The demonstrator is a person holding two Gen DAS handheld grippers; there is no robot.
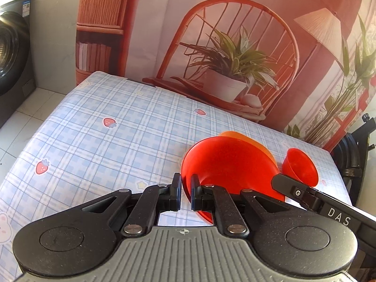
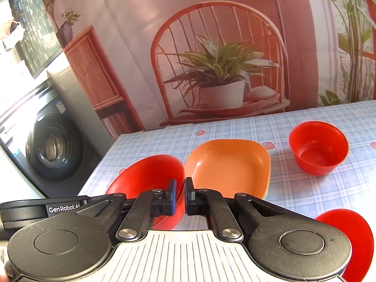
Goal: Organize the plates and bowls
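Note:
A red plate (image 1: 225,166) is tilted up off the table, and my left gripper (image 1: 186,193) is shut on its near-left rim. The same red plate (image 2: 150,176) shows in the right wrist view, where my right gripper (image 2: 180,196) is shut on its right rim. An orange square plate (image 2: 229,166) lies flat just right of it, partly hidden behind the red plate in the left wrist view (image 1: 235,134). A small red bowl (image 2: 318,146) stands upright further right, also in the left wrist view (image 1: 300,166). Another red dish (image 2: 350,242) sits near the right gripper's body.
The table (image 1: 117,129) has a blue checked cloth with strawberries. A printed backdrop (image 2: 211,47) stands along its far edge. A washing machine (image 2: 54,145) stands on the floor beyond the left edge. Black equipment (image 1: 352,155) stands off the right corner.

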